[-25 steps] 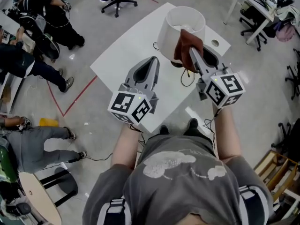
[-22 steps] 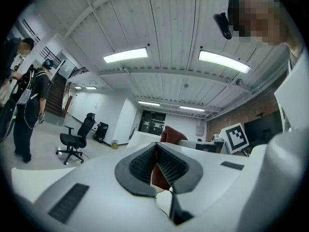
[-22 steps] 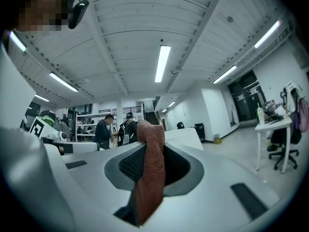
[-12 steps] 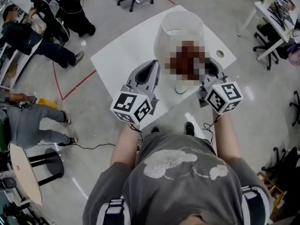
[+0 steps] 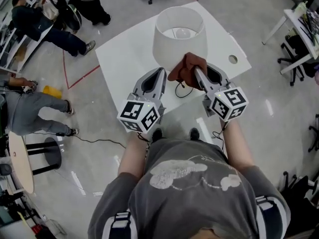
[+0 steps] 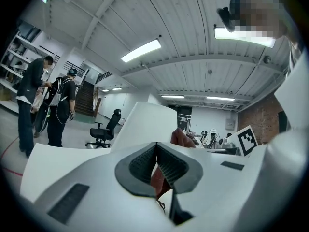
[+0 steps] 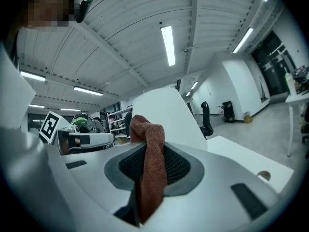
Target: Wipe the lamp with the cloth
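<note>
Right gripper (image 7: 152, 149) is clamping tight on the cloth (image 7: 149, 173). The jaws are closed onto a rust-brown fold, one bunched end is sticking out past the tips and the rest is hanging down between the pads toward the handle. Just beyond the tips, the bunched end is pressing on or just touching the lamp shade (image 5: 172, 44) at its lower near edge; exact contact is hard to tell from the head view.

Against the pictures from a second ago, the cloth (image 5: 187, 68) is sitting lower and nearer the person on the shade. It was up on the shade's right flank and is now at the bottom rim, so a downward wipe stroke is probably finishing. Likely next is a reset to another strip of the shade.

Left gripper (image 5: 160, 72) is idling to the left of the right one, its jaws pinched together on nothing, its tip near the shade's near-left side and not holding it. The shade is unbraced, so a hard push could tip the lamp.

Below both grippers, the white table (image 5: 124, 59) is carrying the lamp, and a dark cord (image 5: 180, 91) is looping under the right one.
</note>
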The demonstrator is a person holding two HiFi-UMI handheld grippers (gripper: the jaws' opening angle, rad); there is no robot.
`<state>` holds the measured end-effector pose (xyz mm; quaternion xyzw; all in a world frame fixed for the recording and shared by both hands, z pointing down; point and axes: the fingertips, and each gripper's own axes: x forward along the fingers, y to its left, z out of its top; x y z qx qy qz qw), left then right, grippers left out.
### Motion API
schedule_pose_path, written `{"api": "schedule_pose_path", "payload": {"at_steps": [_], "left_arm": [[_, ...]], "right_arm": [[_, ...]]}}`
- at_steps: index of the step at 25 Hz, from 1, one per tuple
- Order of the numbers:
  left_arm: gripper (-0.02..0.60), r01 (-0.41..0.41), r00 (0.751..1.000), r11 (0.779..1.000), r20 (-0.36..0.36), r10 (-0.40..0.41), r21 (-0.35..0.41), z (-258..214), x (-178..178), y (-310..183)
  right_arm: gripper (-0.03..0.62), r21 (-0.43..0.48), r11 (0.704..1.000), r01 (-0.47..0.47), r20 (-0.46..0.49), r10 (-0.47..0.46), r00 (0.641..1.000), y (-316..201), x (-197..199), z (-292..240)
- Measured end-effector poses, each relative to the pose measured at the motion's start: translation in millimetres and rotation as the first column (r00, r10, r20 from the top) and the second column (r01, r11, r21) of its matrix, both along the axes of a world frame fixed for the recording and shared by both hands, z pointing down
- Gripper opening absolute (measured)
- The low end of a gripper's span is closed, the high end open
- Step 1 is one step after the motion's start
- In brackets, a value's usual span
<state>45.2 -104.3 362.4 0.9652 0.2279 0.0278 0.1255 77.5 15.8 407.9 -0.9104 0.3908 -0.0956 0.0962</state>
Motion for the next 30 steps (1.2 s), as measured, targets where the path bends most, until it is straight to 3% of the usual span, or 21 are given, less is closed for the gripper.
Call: {"api": "schedule_pose_path", "payload": {"at_steps": [11,14,19,30], "left_arm": [[0.009,0.131,0.99,0.991,0.056,-0.13,-0.01,26,-23,25],[0.009,0.133,0.99,0.991,0.052,-0.132,-0.027,24,-28,18],[0.009,0.122,0.992,0.992,-0.031,-0.123,-0.017,-3,-20,4],[0.009,0.084,0.986,0.996,-0.144,-0.085,-0.014,-62,25,7]], "right_arm": [[0.086,-0.036,0.997,0.072,0.06,-0.07,0.996,32,3,43],[0.086,-0.026,0.99,0.137,0.014,-0.137,0.99,23,-7,37],[0.086,-0.047,0.968,0.246,-0.092,-0.249,0.964,8,-23,8],[0.086,-0.037,0.985,0.166,-0.233,-0.17,0.957,27,30,-88]]}}
